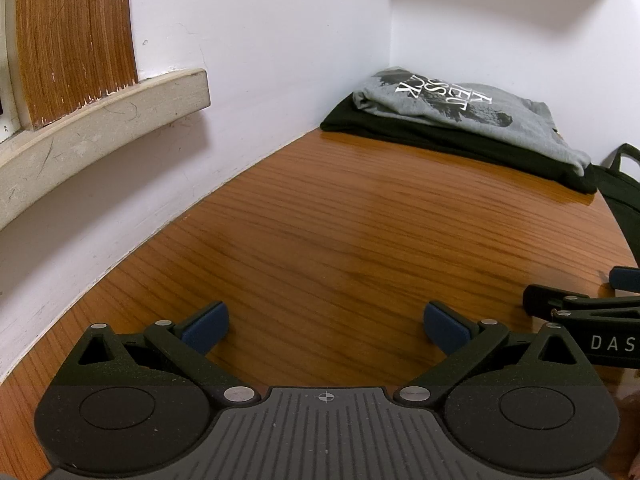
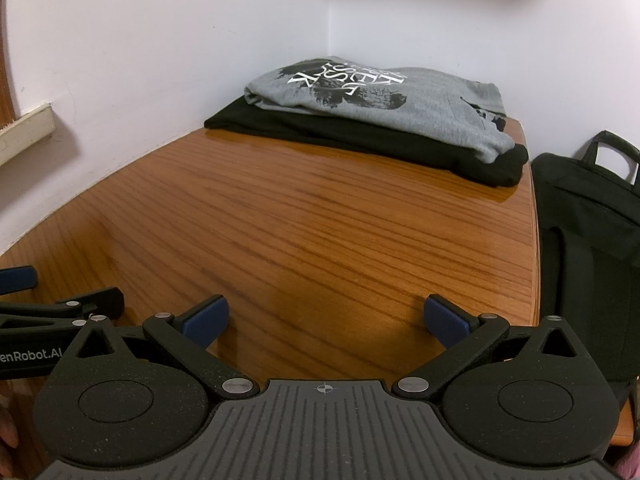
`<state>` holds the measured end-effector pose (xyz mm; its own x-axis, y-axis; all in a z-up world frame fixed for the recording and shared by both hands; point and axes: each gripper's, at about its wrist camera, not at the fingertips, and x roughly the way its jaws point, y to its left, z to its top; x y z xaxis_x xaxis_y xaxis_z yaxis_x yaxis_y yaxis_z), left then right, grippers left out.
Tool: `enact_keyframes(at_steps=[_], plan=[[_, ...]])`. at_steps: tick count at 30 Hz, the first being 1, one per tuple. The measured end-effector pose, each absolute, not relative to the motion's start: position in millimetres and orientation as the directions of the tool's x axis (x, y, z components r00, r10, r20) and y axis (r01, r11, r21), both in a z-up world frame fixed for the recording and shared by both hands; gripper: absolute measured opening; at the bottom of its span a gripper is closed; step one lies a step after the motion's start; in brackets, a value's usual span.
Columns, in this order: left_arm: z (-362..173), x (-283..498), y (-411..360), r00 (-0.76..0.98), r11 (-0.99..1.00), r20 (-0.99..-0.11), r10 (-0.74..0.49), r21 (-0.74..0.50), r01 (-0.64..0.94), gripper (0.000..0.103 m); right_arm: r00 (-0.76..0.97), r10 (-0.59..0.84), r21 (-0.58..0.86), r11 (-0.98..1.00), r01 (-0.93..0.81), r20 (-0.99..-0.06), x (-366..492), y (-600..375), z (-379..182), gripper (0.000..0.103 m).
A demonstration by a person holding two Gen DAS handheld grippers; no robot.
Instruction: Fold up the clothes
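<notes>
Clothes sit stacked at the table's (image 2: 320,240) far corner: a grey printed shirt (image 2: 384,96) folded atop a black garment (image 2: 360,136). Both look soft and limp, best pinched at edges or corners. Left gripper (image 1: 326,326) and right gripper (image 2: 326,322) hover released, empty; a black bag (image 2: 588,216) stands beside the table, closed

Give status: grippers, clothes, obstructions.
Left gripper open, empty; right gripper open, empty. Grey shirt folded atop black garment, far corner of table. Nothing in the way; black bag beside table.
</notes>
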<state>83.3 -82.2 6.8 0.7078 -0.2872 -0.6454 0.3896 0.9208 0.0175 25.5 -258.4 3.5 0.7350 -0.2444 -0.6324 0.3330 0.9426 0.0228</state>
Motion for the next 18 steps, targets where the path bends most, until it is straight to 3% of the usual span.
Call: enact_keyframes(at_steps=[18], plan=[[6.4,83.4,-82.1,0.708,0.921,-0.645,-0.287,0.018,0.389,0.103,0.736,-0.242,0.021,0.944,0.329,-0.633,25.1,-258.5,3.9,0.103]])
